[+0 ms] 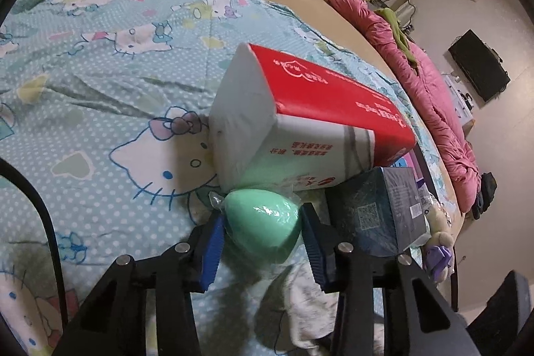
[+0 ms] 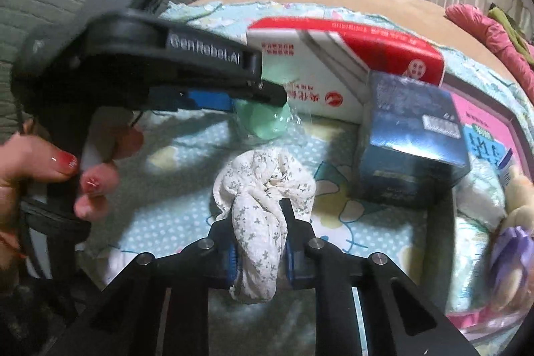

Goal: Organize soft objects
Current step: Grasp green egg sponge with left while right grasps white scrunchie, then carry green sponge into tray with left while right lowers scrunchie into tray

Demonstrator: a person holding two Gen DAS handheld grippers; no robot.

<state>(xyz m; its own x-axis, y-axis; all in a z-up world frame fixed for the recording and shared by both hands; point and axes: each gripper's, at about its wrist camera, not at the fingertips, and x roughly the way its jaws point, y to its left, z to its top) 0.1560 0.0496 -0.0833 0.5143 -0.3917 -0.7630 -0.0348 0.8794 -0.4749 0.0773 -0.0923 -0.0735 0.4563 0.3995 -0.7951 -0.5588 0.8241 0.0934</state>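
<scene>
Leaning across the middle of the left wrist view, a large red-and-white soft tissue pack [image 1: 300,119] could be toppled if nudged. Below it, a green egg-shaped sponge in clear film [image 1: 263,229] is flanked by the half-open left gripper [image 1: 263,236]; slipping is possible. At lower centre of the right view, the nearly closed right gripper [image 2: 260,256] pinches a white star-printed cloth [image 2: 260,222], which may drag.
</scene>
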